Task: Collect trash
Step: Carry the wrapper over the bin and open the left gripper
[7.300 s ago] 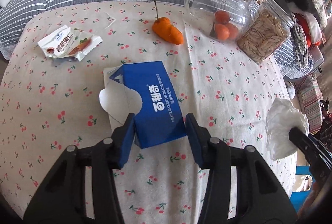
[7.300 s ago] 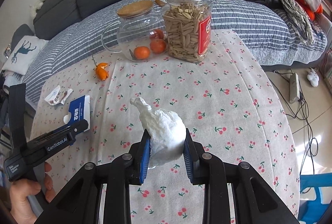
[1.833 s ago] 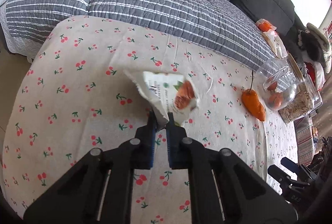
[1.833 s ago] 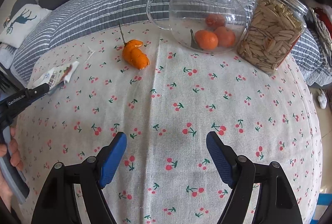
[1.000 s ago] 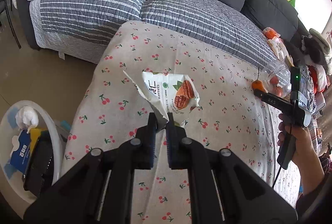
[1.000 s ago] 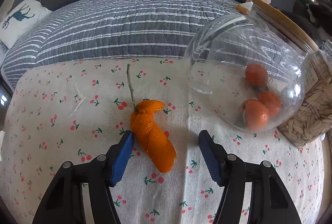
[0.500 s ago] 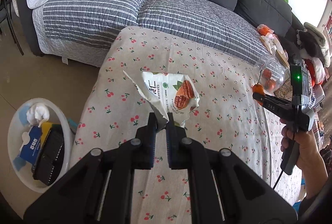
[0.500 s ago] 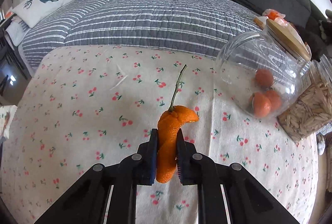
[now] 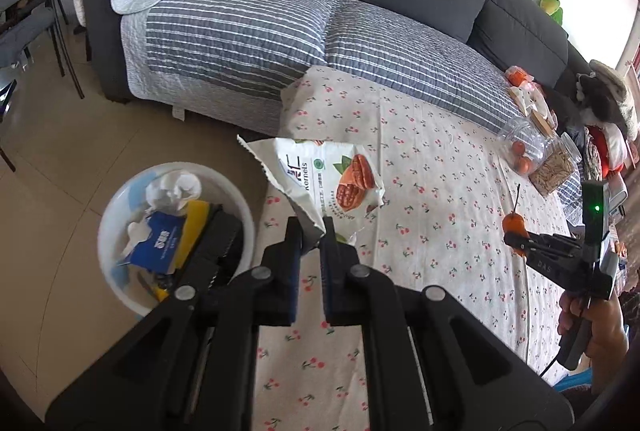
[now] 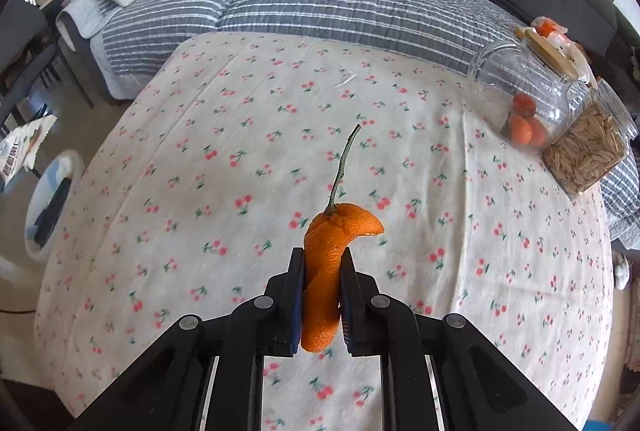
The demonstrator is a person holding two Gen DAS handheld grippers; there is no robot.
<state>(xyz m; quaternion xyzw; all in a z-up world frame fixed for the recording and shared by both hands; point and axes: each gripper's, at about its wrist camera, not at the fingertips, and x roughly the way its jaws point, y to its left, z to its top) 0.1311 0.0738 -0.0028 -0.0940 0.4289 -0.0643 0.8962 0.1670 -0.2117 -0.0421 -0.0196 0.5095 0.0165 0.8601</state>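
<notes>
- Two pieces of trash are in hand at once. The snack wrapper (image 9: 320, 179) is pinched by its lower corner between the fingers of the left gripper (image 9: 310, 227), pressed nearly together on the thin foil, so the rest of the packet stands up and fans out beyond the tips.
- The orange peel (image 10: 326, 263) is clamped across its middle by the right gripper (image 10: 322, 271); the curled end and its stem (image 10: 343, 167) poke out past the fingertips, and the tail hangs below them. That mid-body grip probably keeps the limp peel from slipping.
- Both items hang clear of the cherry-print tablecloth (image 10: 248, 151), which looks like carrying height.
- To the left of the left fingers and lower, on the floor, sits the white trash bin (image 9: 116, 199), already holding a blue box (image 9: 158, 245) and crumpled tissue (image 9: 172, 189). The wrapper is not yet over its rim, so the drop seems next.
- Far beyond the right fingers, to their right, the glass jar (image 10: 520, 87) of tangerines and the seed jar (image 10: 588, 147) stand touching; they look like keepers.
</notes>
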